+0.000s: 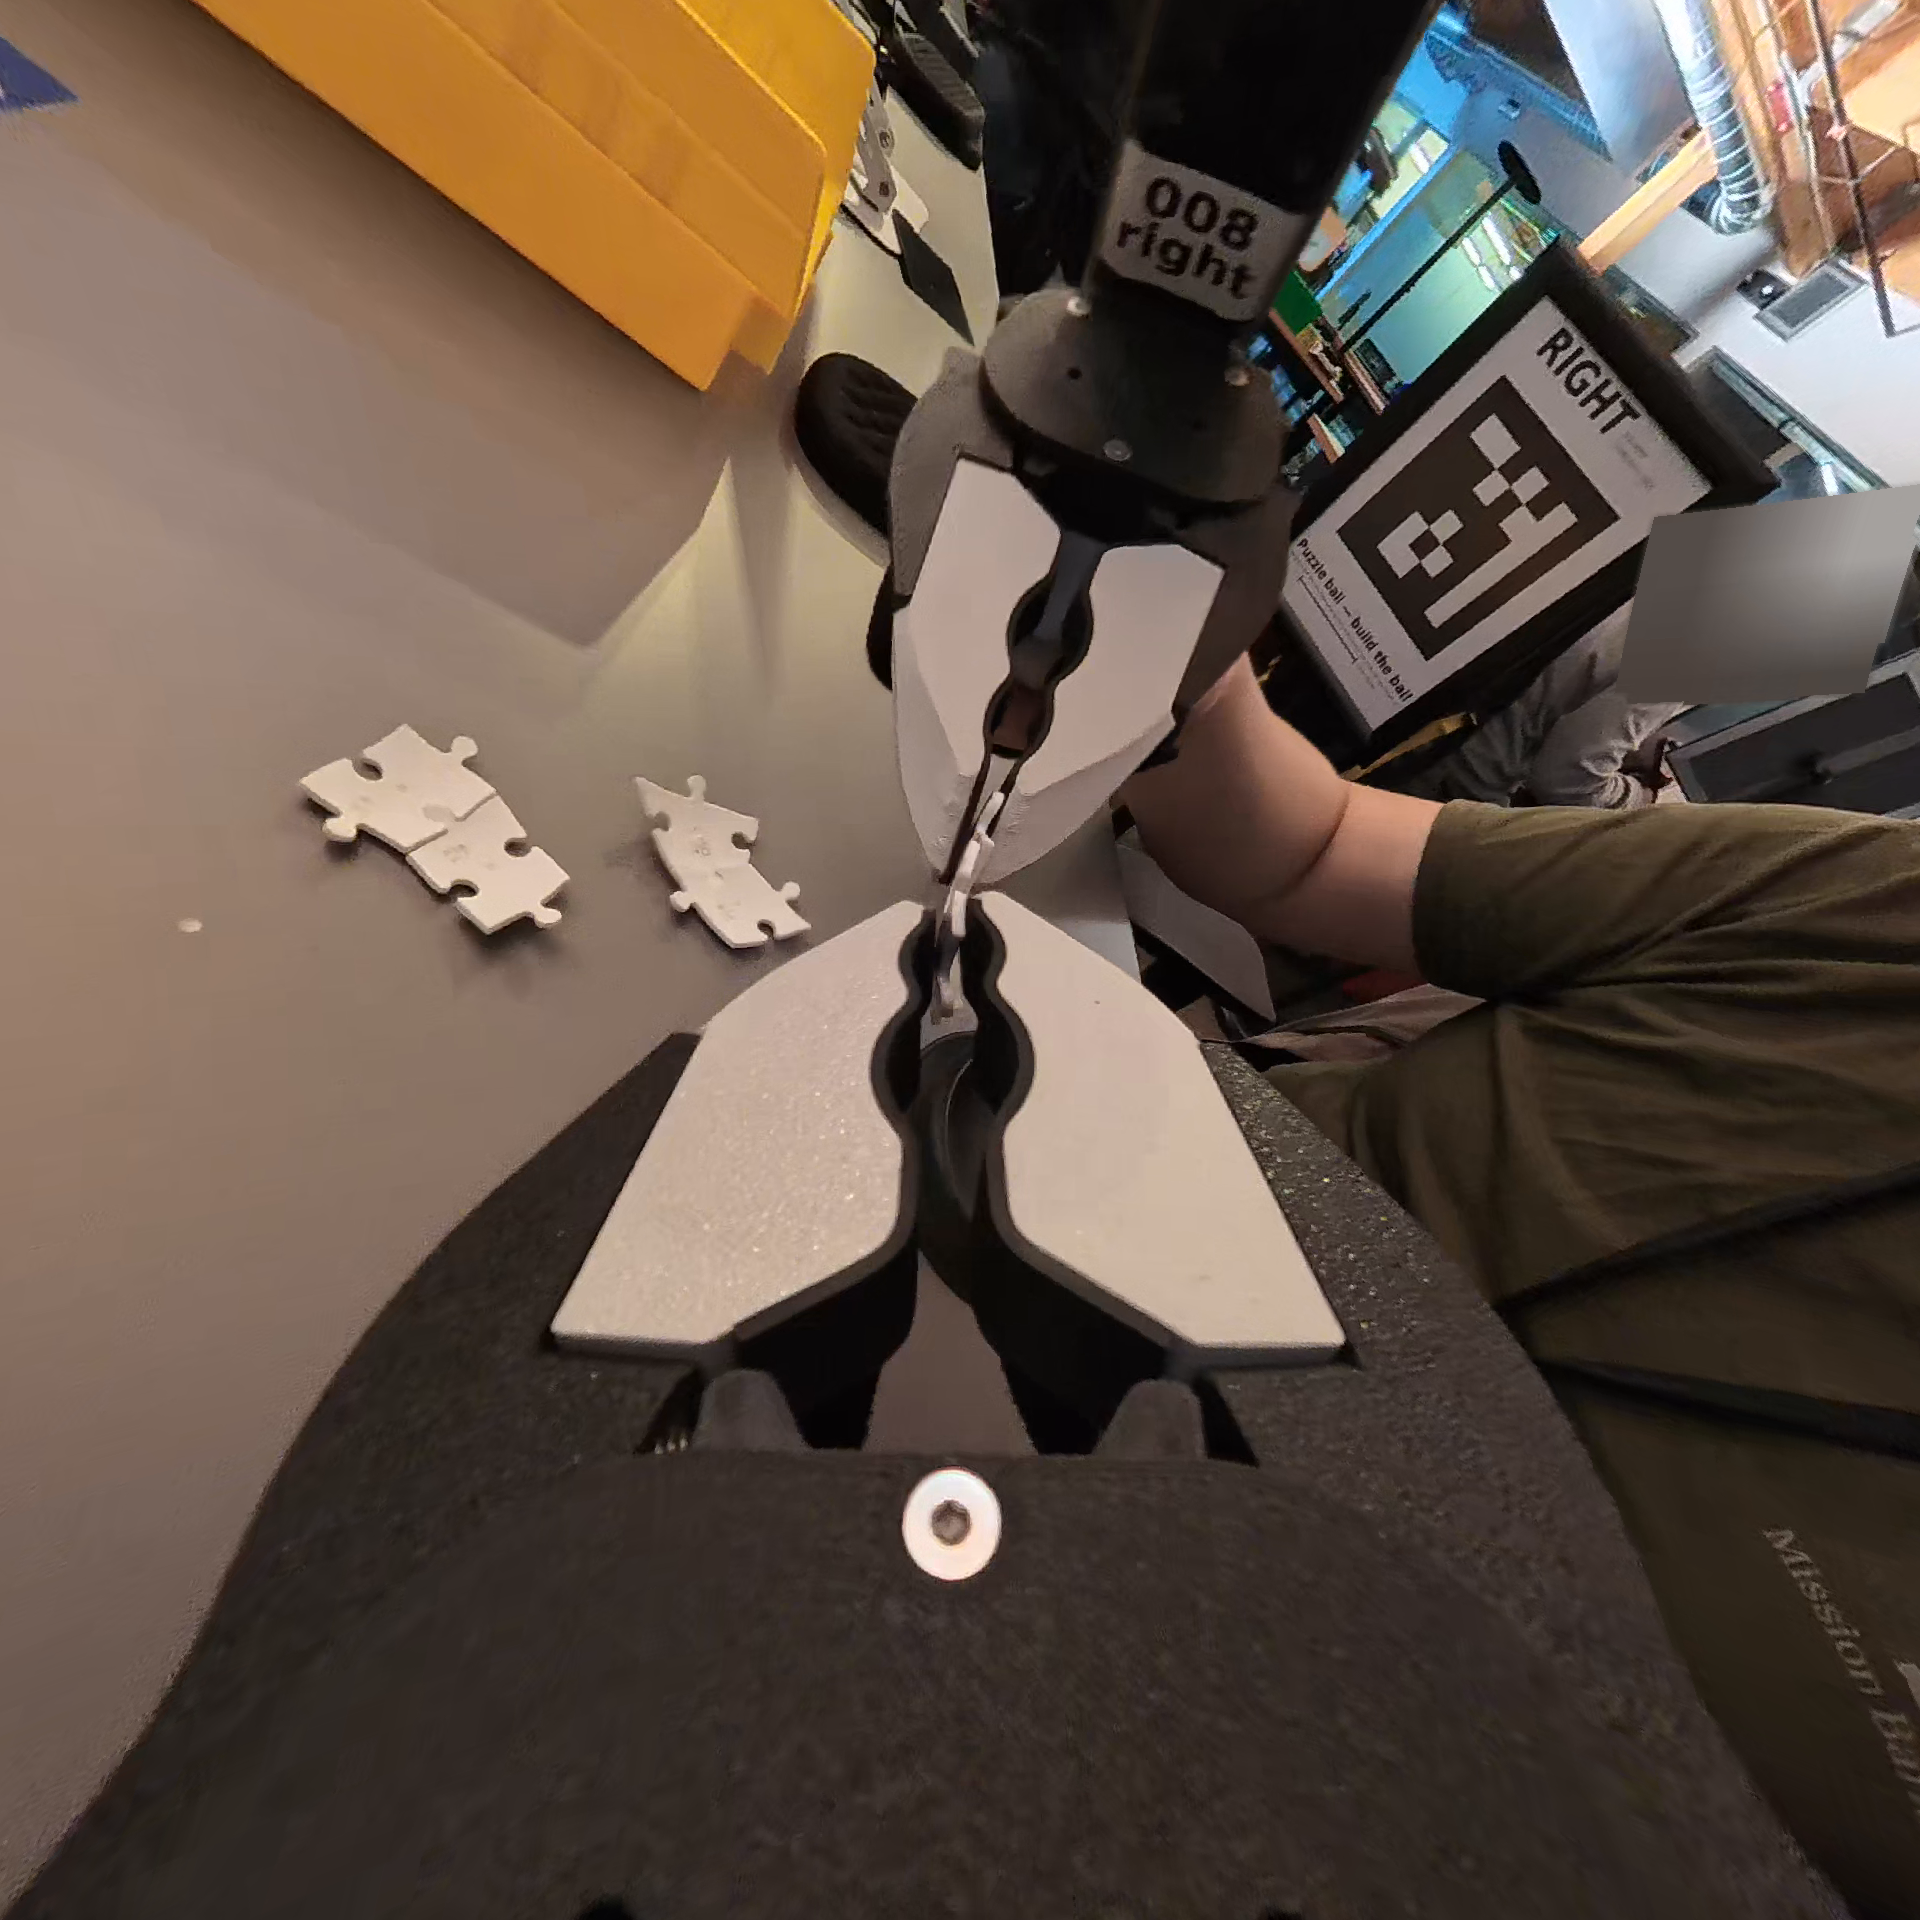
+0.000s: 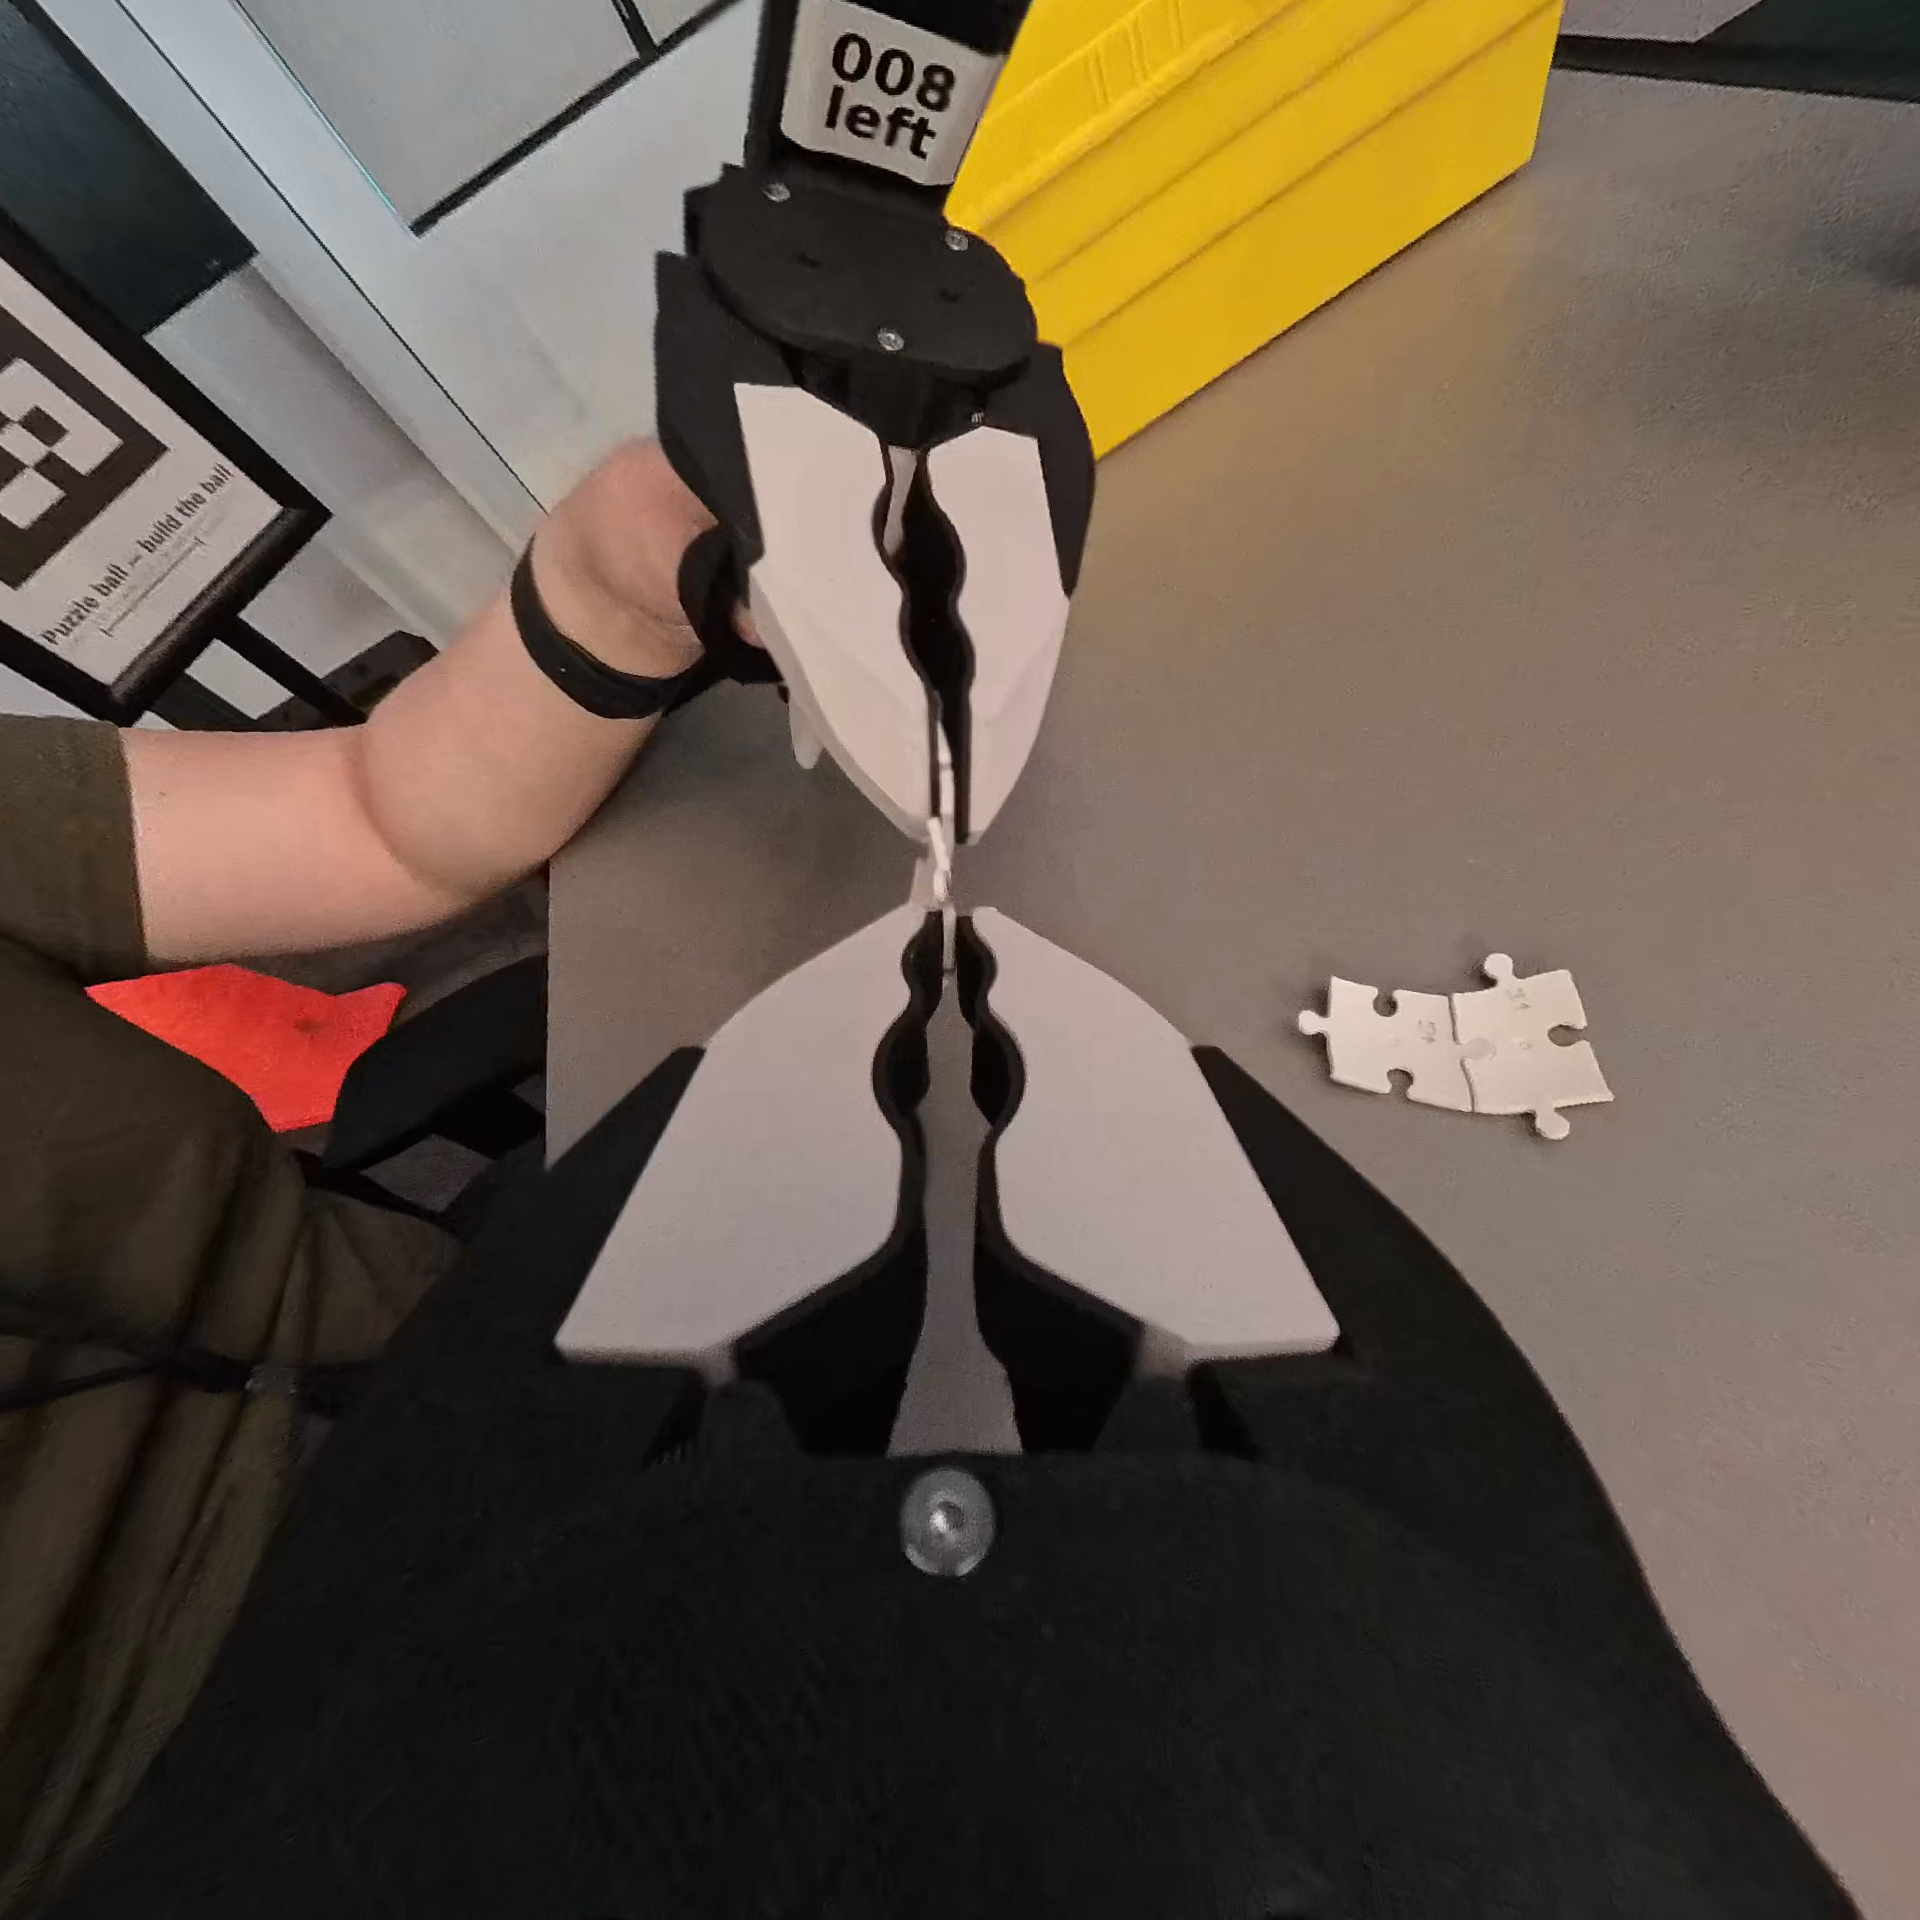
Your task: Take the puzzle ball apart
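A short strip of joined white puzzle pieces [image 1: 961, 883] hangs edge-on above the grey table, held at both ends. My left gripper [image 1: 951, 920] is shut on its near end, and the pieces run down between its pads. My right gripper [image 1: 982, 831] comes in from above and is shut on the far end. In the right wrist view my right gripper [image 2: 948, 920] pinches the same strip [image 2: 938, 873], and my left gripper [image 2: 943, 826] pinches it from the far side, tip to tip.
Two loose joined pairs of white pieces [image 1: 436, 826] [image 1: 722, 868] lie on the table [image 1: 260, 571] to the left; one pair shows in the right wrist view [image 2: 1455, 1044]. A yellow bin [image 1: 623, 156] stands at the back. A framed marker sign [image 1: 1475, 520] stands off the table's edge. Left and right tips are no more than a few centimetres apart.
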A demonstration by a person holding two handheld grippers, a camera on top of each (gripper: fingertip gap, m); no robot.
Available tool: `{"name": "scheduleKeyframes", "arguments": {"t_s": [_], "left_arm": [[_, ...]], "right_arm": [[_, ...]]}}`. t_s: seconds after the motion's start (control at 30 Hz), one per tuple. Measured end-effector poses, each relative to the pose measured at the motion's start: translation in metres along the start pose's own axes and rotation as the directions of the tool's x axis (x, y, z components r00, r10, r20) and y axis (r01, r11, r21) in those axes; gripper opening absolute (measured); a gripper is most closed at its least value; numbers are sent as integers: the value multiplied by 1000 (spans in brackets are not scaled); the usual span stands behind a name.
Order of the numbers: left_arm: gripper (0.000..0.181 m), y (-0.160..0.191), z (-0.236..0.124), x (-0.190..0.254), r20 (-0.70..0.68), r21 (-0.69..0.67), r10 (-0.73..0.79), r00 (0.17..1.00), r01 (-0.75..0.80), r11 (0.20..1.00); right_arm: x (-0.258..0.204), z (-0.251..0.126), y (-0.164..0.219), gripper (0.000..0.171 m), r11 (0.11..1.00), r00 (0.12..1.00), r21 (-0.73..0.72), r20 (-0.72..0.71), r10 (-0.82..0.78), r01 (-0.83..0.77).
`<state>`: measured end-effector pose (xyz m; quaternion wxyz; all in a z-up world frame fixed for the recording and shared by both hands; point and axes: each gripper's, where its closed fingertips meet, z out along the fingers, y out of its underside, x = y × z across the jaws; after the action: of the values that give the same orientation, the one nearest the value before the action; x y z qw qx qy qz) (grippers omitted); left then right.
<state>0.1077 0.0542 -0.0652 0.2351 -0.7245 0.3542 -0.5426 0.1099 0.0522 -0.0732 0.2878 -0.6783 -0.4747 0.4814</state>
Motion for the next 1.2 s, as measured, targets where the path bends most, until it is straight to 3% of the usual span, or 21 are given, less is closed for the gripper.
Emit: {"name": "scheduleKeyframes", "arguments": {"t_s": [0.17,0.3,0.43,0.63,0.77,0.97,1.07,1.2], "left_arm": [[4,6,2,0,1,-38,-7,1000,7,999],[3,5,-1,20,-171,-33,-106,980,102,994],[3,2,-1,33,-278,-24,-156,948,156,988],[2,-6,-3,26,-145,34,33,989,-28,999],[2,-8,-7,7,-21,46,73,997,-71,996],[2,-17,-17,-10,43,117,90,995,-94,989],[2,-18,-17,-21,131,118,145,981,-160,980],[2,-19,-14,-26,210,116,227,951,-255,960]], "right_arm": [[-1,3,1,3,998,999,-20,-18,-52,51],[-19,-4,-7,4,964,964,56,42,-263,261],[-30,-10,-14,5,933,934,105,67,-352,344],[-19,-10,-20,3,986,979,114,154,-137,121],[-2,1,-21,3,992,982,52,142,-123,117],[15,10,-31,3,998,958,6,282,-55,56],[25,14,-30,3,991,946,29,293,-136,133],[30,13,-27,3,968,947,164,228,-225,190]]}}
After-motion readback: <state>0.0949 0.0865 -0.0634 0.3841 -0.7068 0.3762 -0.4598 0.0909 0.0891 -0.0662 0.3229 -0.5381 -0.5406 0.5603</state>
